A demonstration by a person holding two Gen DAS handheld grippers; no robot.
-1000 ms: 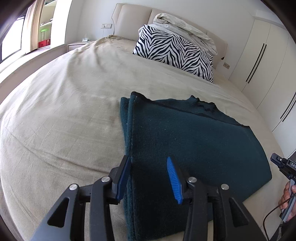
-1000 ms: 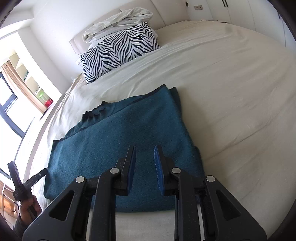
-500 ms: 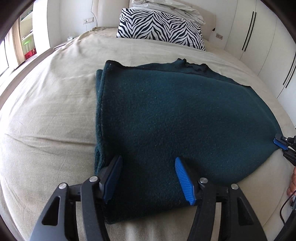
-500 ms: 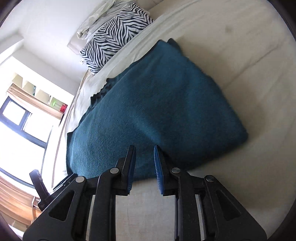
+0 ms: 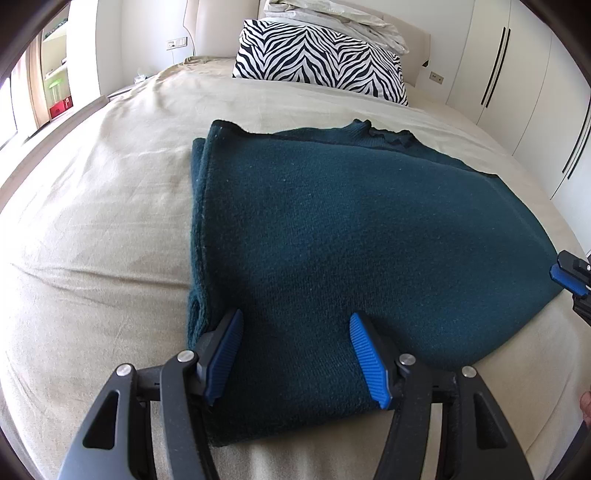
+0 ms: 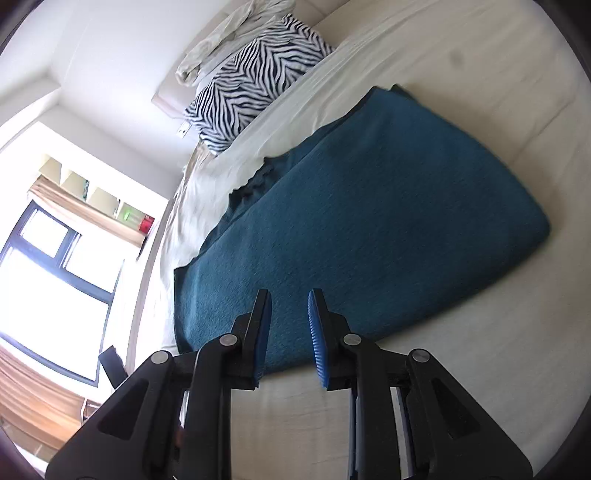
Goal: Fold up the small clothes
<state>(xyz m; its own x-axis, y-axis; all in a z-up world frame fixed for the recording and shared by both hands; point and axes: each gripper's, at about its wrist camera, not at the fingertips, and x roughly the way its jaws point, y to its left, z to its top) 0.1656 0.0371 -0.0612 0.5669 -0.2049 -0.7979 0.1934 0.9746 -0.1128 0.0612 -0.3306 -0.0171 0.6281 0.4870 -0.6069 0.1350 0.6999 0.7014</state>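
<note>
We see a dark teal knitted garment (image 5: 354,236) lying folded flat on the beige sheet of the bed (image 5: 96,229), its doubled layers showing along its left edge and its ribbed neckline at the far side, towards the zebra-striped pillow (image 5: 317,62) that leans against the headboard with a crumpled pale duvet (image 5: 332,18) piled on it. Our left gripper (image 5: 295,354) sits low over the near left corner of the garment; its jaws have just been opening and now stand well apart, the blue ribbed pads (image 5: 369,362) spread over the cloth, with knit beneath and between them but neither pad pinching it. From the right wrist view the same garment (image 6: 369,229) stretches away across the bed, and our right gripper (image 6: 288,339) hangs over its near edge where the knit meets the sheet; its jaws leave only a narrow gap, and through that gap we see teal cloth below, yet nothing is caught between the pads. In the left wrist view the tip of the right gripper (image 5: 570,282) shows at the right rim, just beside the garment's right corner. White wardrobe doors (image 5: 517,74) stand to the right of the bed, and a window (image 6: 51,280) with open shelves lies on its other side.
</note>
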